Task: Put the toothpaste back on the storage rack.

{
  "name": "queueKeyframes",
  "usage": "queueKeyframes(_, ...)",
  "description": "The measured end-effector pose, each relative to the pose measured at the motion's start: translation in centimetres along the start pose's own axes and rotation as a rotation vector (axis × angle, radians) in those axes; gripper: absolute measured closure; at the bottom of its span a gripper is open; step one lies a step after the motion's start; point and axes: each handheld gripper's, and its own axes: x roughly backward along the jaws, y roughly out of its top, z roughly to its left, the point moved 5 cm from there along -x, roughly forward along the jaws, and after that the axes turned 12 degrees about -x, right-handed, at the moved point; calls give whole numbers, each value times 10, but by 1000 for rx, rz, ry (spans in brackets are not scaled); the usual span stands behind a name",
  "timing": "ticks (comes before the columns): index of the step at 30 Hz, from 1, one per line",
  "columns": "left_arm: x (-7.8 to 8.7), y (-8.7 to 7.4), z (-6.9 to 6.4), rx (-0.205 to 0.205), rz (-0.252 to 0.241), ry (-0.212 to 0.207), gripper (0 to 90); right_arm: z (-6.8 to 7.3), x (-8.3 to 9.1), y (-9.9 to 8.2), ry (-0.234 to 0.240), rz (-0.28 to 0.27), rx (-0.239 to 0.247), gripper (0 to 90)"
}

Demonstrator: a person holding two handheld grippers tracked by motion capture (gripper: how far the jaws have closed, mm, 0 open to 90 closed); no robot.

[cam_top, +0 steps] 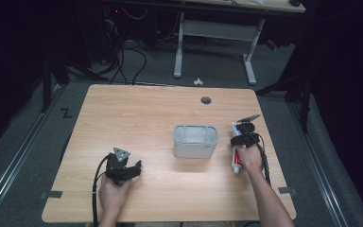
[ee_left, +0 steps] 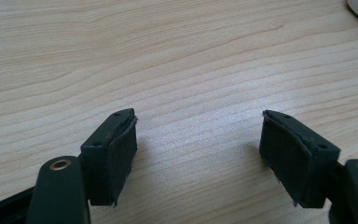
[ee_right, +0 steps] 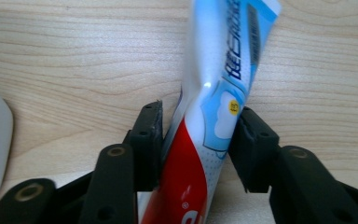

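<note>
Grey tub on a wooden worktop

A pale grey tub point(cam_top: 195, 140) sits mid-worktop point(cam_top: 137, 118); a round cable hole point(cam_top: 206, 100) lies near the far edge, a white-legged desk point(cam_top: 215, 33) beyond.

You've got a white, red and light-blue plastic toothpaste tube point(ee_right: 214, 116) lying flat on the pale wooden tabletop point(cam_top: 137, 118), near its right edge. It runs lengthwise away from you, its body twisted and pinched at the middle.

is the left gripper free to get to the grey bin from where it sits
Probably yes. The left gripper rests open and holds nothing, and bare table lies between it and the grey bin. The right gripper, closed on the toothpaste tube, works on the bin's far side.
</note>
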Motion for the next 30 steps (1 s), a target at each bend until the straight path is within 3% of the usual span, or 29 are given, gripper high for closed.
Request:
queueKeyframes(4, 0, 0, 0, 0, 0, 0, 279, 2, 0, -1, 9, 5, 4, 663)
queueKeyframes(16, 0, 0, 0, -1, 0, 0, 279, 3, 4, -2, 13, 11, 32, 693)
queueKeyframes(30, 0, 0, 0, -1, 0, 0, 279, 2, 37, -4, 88, -76, 93, 694)
